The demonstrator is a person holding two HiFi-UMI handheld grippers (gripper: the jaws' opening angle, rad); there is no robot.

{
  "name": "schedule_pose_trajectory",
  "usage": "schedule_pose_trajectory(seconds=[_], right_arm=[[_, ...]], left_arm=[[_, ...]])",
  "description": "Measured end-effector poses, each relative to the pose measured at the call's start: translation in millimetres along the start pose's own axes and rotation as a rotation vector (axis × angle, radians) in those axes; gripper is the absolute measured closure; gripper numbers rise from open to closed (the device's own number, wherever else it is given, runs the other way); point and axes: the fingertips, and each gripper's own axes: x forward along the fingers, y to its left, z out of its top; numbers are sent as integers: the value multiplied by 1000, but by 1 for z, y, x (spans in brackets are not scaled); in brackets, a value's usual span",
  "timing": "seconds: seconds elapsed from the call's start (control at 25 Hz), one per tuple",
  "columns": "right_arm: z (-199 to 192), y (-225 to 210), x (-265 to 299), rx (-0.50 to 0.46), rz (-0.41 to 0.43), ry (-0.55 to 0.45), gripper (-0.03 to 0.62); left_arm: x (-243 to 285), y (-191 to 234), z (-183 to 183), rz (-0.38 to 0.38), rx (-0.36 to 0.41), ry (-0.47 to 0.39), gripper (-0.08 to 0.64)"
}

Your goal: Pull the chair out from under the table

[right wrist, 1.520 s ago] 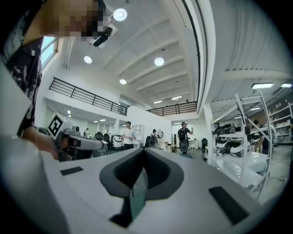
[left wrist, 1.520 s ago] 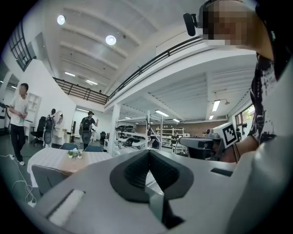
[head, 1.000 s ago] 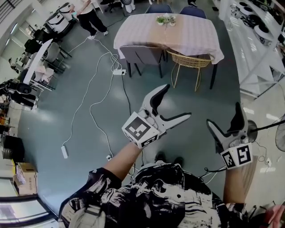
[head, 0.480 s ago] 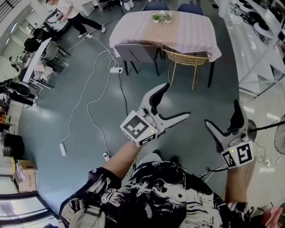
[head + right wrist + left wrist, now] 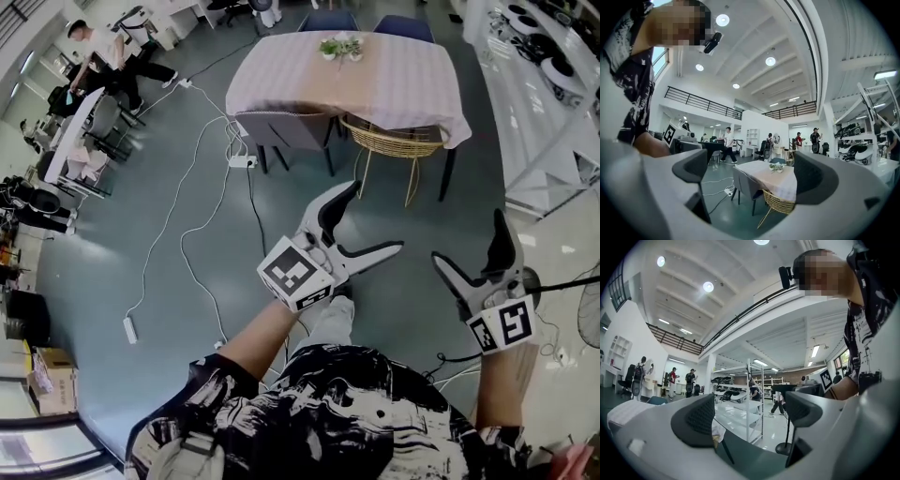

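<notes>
The grey chair (image 5: 286, 129) and the wicker chair (image 5: 394, 141) sit tucked under the near edge of the table (image 5: 403, 84), at 12 o'clock from the person, well apart from both tools. The left gripper (image 5: 373, 217) and right gripper (image 5: 469, 241) gape wide, holding nothing. Best to approach squarely and clamp a backrest's top rail for a straight pull. Toward the table's 12 o'clock edge a small planter (image 5: 339, 44) holds greenery.

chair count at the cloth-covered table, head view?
4: grey chair near-left, wicker chair near-right, blue chair far-left, second blue chair far-right. Others may be hidden behind the table.
</notes>
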Motion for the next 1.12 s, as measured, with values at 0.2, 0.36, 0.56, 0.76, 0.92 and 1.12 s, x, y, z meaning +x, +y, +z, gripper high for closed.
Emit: schedule_pose_trajectory(seconds=[0.2,0.36,0.56,0.76,0.92,1.12], right_arm=[[-10,-33,78,-17,-27,31,69],[-19,-58,135,-32,-42,64,69],[-39,-90,170,-15,-59,102,69],[-57,-123,187,-11,-17,135,69],[-95,-152,210,-49,62,199,69],[-174,-208,264,-218,144,351,71]], left_arm=[[30,79,-2,-46,-13,-6,109],[47,144,-8,-71,-10,13,109],[77,198,-25,-90,7,55,109],[111,220,-35,-87,26,81,109],[143,240,-68,-64,81,164,109],[197,290,-148,-67,182,345,110]])
